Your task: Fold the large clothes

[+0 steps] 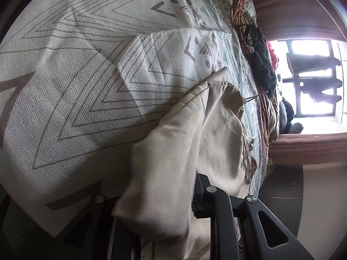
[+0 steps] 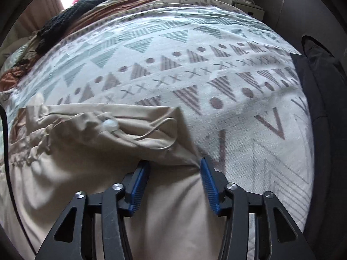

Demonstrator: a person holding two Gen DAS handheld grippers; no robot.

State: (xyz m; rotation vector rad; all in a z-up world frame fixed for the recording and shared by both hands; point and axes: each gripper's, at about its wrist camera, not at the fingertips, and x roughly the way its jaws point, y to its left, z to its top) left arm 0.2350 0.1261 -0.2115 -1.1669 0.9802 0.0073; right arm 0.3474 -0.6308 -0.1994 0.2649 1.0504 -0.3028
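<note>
On the left, the left gripper (image 1: pixel 173 203) is tilted down toward the bed and its jaws are clamped on a fold of the beige garment (image 1: pixel 186 138), which drapes over them. The garment lies on the patterned bedspread (image 1: pixel 76 75), its drawstring (image 2: pixel 160 127) loose on top. On the right, the right gripper (image 2: pixel 174 182) points steeply down over the garment, just at its folded edge; its blue pads (image 2: pixel 138 182) stand apart and do not press the cloth between them.

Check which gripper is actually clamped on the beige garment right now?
The left gripper: beige garment bunched between its nearly closed fingers. The right gripper has blue pads spread apart, gripping nothing.
</note>
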